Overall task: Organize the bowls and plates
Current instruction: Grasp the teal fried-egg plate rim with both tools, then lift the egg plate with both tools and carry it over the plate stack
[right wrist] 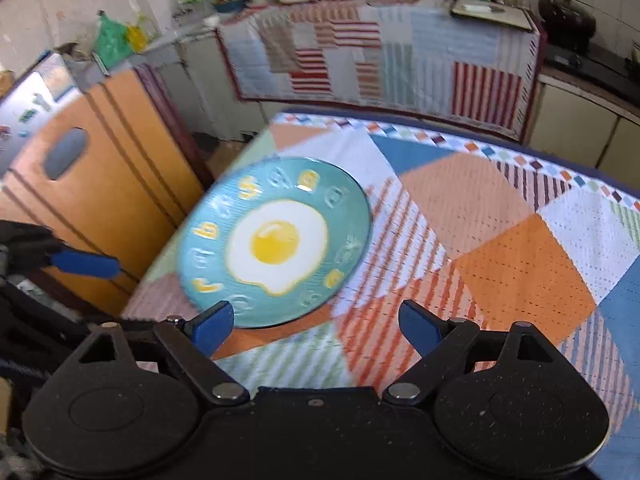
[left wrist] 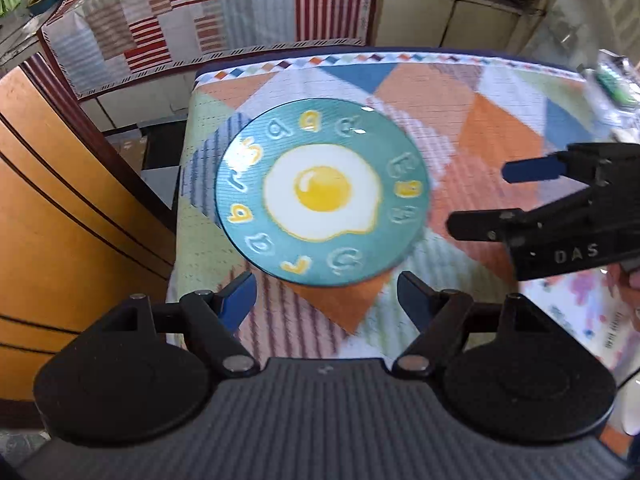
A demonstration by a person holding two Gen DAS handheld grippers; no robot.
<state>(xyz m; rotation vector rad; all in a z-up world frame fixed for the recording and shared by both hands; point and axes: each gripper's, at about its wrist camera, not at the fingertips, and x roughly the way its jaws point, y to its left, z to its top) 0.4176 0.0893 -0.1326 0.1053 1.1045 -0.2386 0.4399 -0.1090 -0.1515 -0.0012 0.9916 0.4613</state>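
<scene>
A teal plate (left wrist: 322,192) with a fried-egg picture and raised letters lies flat on the patchwork tablecloth (left wrist: 500,128), near the table's left edge. It also shows in the right wrist view (right wrist: 276,244). My left gripper (left wrist: 326,300) is open and empty, just in front of the plate's near rim. My right gripper (right wrist: 316,326) is open and empty, above the cloth with its left fingertip (right wrist: 212,326) over the plate's near rim. In the left wrist view the right gripper (left wrist: 496,196) comes in from the right, beside the plate. No bowl is in view.
An orange wooden panel (left wrist: 60,216) stands close along the table's left side. A counter draped with a striped patchwork cloth (right wrist: 380,48) runs behind the table, with kitchen items on it. A clear packet (left wrist: 612,84) lies at the far right of the table.
</scene>
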